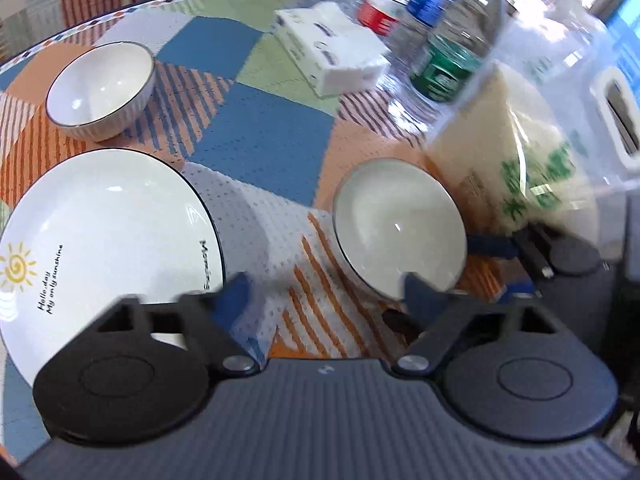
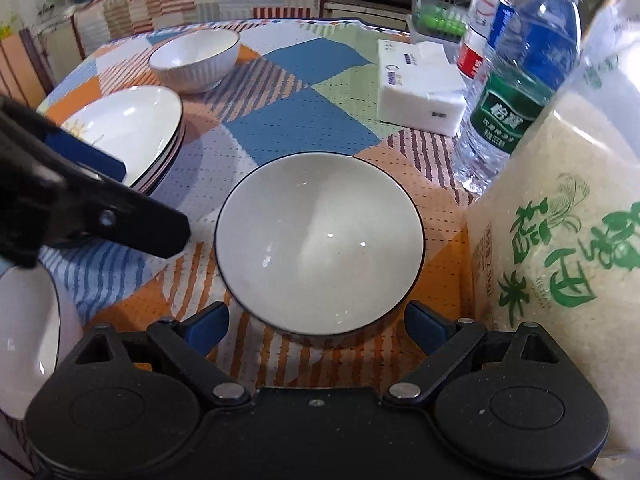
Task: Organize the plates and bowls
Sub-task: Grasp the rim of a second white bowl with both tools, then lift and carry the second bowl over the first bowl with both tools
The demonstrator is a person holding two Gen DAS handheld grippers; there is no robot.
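A white bowl with a dark rim [image 2: 320, 240] sits on the patterned tablecloth just ahead of my right gripper [image 2: 316, 322], which is open and empty. The same bowl [image 1: 400, 228] shows in the left wrist view, right of my open, empty left gripper [image 1: 326, 296]. A stack of white plates with a sun print [image 1: 108, 240] lies to the left; it also shows in the right wrist view [image 2: 136, 128]. A second ribbed bowl [image 1: 100, 88] stands behind the plates and shows too in the right wrist view [image 2: 196, 58]. Another white dish's edge [image 2: 28, 340] shows at lower left.
A large bag of rice [image 2: 560, 260] stands close on the right. Water bottles [image 2: 516, 92] and a tissue pack [image 2: 420, 84] stand at the back right. The left gripper's arm [image 2: 80, 204] crosses the left side. The round table's far edge [image 2: 280, 22] is behind.
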